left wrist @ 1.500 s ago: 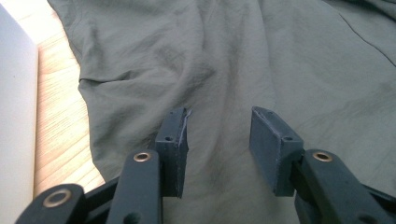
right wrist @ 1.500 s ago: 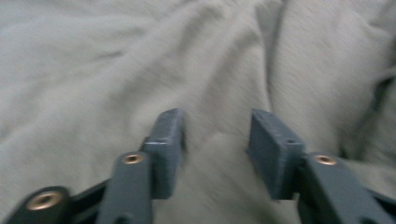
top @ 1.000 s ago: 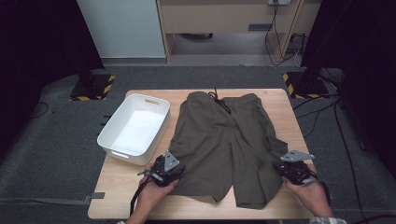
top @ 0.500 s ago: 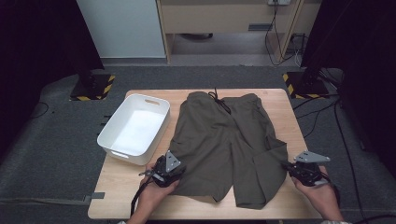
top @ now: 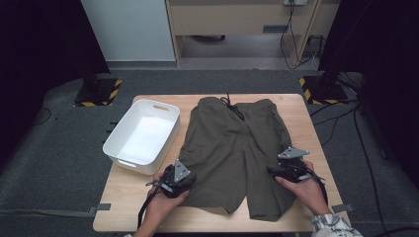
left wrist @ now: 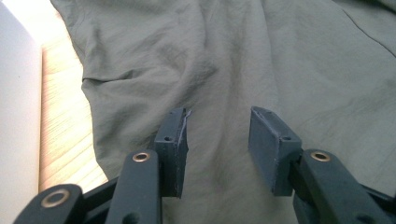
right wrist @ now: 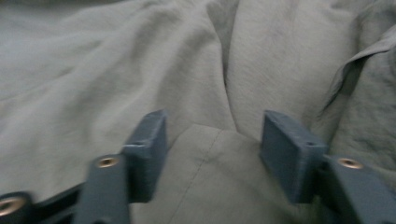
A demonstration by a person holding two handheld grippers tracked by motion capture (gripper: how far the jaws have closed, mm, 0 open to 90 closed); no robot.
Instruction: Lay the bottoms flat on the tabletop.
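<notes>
Jaws of both grippers spread over shorts (top: 232,148); white bin (top: 165,111) holds nothing

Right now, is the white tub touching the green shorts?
Apart. The high view shows a strip of bare wooden table between the white tub and the left edge of the green shorts, all along the tub's side.

No readable text, labels, brands or numbers anywhere I look; just yellow-black hazard stripes (top: 101,94) on the floor stands, no words.
</notes>
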